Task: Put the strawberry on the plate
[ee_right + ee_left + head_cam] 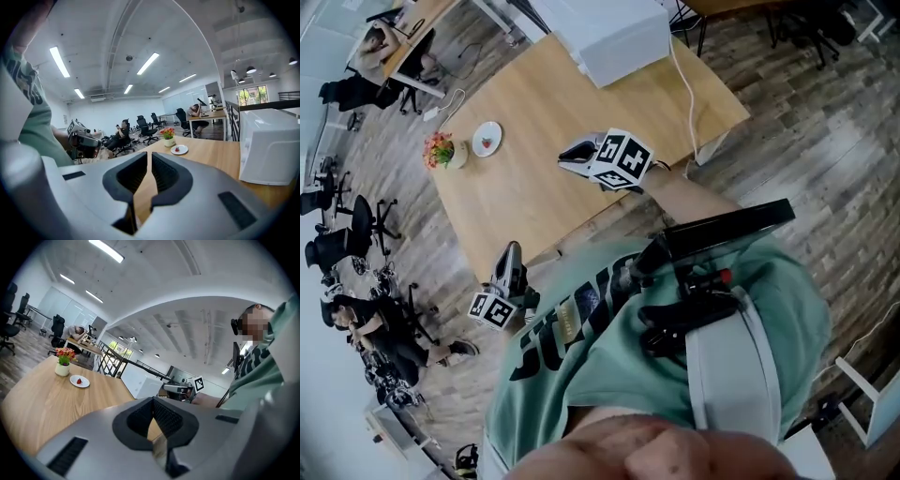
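A red strawberry point(487, 143) lies on a small white plate point(493, 130) at the far left corner of the wooden table point(544, 178). In the left gripper view the strawberry point(78, 380) and plate point(84, 383) are far off, as are the strawberry point(177, 149) and plate point(183, 151) in the right gripper view. My right gripper point(569, 156) hovers over the table's middle, jaws closed to a thin slit with nothing between them point(149, 153). My left gripper point(512, 249) is at the table's near edge, its jaws meeting at the tips, empty point(152, 400).
A pot of flowers point(441, 150) stands just left of the plate. A large white box point(619, 37) sits at the table's far end, with a white cable point(686, 103) running along the right side. Office chairs point(356, 225) and seated people are on the floor at left.
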`<state>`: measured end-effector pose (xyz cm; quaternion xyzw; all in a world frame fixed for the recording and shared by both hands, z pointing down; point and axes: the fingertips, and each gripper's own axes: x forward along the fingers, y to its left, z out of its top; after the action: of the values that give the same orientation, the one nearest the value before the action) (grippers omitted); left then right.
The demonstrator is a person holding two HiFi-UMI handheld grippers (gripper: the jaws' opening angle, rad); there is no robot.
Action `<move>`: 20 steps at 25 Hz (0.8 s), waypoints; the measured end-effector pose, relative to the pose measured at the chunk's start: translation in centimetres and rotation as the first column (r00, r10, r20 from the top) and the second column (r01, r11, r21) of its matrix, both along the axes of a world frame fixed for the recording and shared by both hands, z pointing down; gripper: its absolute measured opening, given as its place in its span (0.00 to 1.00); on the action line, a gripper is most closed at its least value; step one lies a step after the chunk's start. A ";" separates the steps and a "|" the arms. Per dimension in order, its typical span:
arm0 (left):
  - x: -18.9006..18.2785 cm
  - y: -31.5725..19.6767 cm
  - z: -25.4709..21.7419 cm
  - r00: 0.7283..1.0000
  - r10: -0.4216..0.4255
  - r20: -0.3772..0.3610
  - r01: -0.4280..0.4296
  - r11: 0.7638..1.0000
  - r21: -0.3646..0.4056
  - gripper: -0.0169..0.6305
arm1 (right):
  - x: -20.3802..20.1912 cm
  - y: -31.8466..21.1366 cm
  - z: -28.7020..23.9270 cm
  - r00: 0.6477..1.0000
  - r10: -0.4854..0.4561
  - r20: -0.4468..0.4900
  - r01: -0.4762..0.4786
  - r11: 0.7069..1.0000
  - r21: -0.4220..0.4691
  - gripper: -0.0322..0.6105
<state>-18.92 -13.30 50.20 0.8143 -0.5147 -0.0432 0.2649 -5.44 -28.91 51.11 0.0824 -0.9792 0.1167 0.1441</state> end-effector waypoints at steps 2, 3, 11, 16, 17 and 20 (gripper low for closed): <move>-0.4 1.1 -0.5 1.000 -0.010 -0.001 0.010 1.000 0.021 0.03 | -0.4 1.6 -0.3 1.000 -0.017 -0.008 0.017 1.000 0.009 0.11; -0.6 1.8 -0.8 1.000 -0.011 -0.005 0.011 0.999 0.034 0.03 | -0.7 2.4 -0.5 1.000 -0.022 -0.015 0.022 1.000 0.016 0.11; -7.3 14.1 -1.4 1.000 0.001 -0.019 0.000 0.994 0.106 0.03 | -6.9 13.8 -2.3 0.999 -0.013 -0.036 0.015 0.998 0.054 0.11; -13.5 23.0 -0.9 1.000 0.001 -0.007 0.000 0.993 0.114 0.03 | -11.0 21.6 -2.2 0.999 0.024 -0.048 -0.023 1.000 0.022 0.11; -14.7 24.4 -0.7 1.000 -0.002 -0.010 0.003 0.994 0.108 0.03 | -11.7 23.0 -2.1 0.998 0.024 -0.060 -0.023 1.000 0.013 0.11; -16.7 27.1 0.0 0.999 -0.007 -0.042 0.012 0.994 0.113 0.03 | -12.0 26.2 -1.9 0.994 0.029 -0.102 -0.027 0.999 0.021 0.11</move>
<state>-35.61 13.85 50.21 0.8245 -0.5096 -0.0902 0.2287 -17.49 -2.75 49.16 0.1035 -0.9703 0.1047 0.1918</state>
